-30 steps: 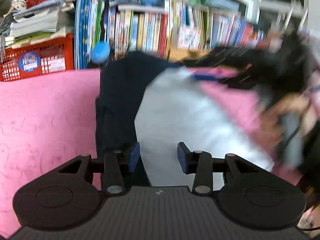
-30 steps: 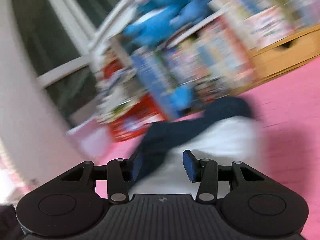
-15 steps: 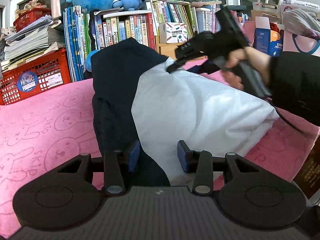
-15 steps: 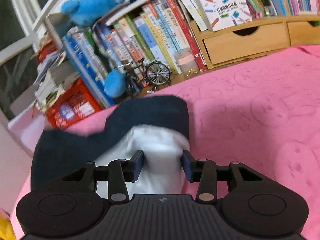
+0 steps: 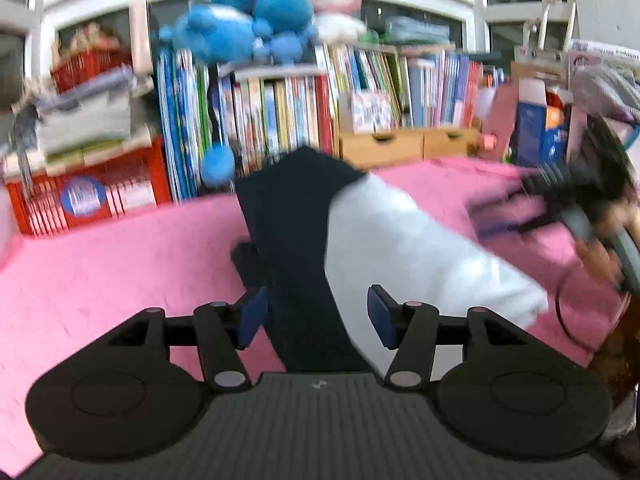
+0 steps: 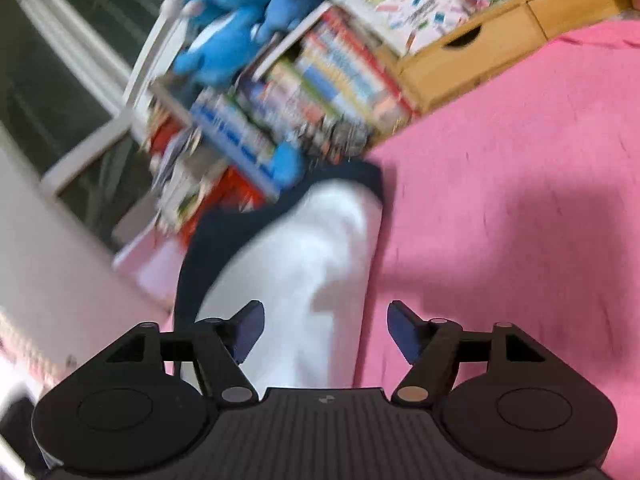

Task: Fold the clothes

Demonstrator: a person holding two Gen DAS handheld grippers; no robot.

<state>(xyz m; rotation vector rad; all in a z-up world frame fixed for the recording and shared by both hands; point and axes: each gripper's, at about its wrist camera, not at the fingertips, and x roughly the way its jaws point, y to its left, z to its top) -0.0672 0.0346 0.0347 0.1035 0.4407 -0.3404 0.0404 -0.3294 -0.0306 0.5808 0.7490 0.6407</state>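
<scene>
A folded garment, white (image 5: 404,248) with dark navy parts (image 5: 292,216), lies on the pink blanket (image 5: 100,264). My left gripper (image 5: 316,314) hovers over its near end, its jaws opening, blue pads clear of the cloth beneath. In the right wrist view the same garment (image 6: 312,264) lies below my right gripper (image 6: 324,330), whose jaws are also opening with no cloth pinched. The right gripper (image 5: 516,220), held by a hand (image 5: 600,256), shows blurred at the right of the left wrist view, off the garment.
Behind the blanket stand rows of books (image 5: 288,120), blue plush toys (image 5: 240,28), a red basket (image 5: 88,196) with stacked papers, and wooden drawers (image 5: 404,146). Boxes and a bag (image 5: 536,128) crowd the far right. Bare pink blanket (image 6: 520,184) lies right of the garment.
Both grippers let go of the garment and widened their jaws. The right gripper drew away to the right, off the white cloth. The left gripper rose and pulled back a little.
</scene>
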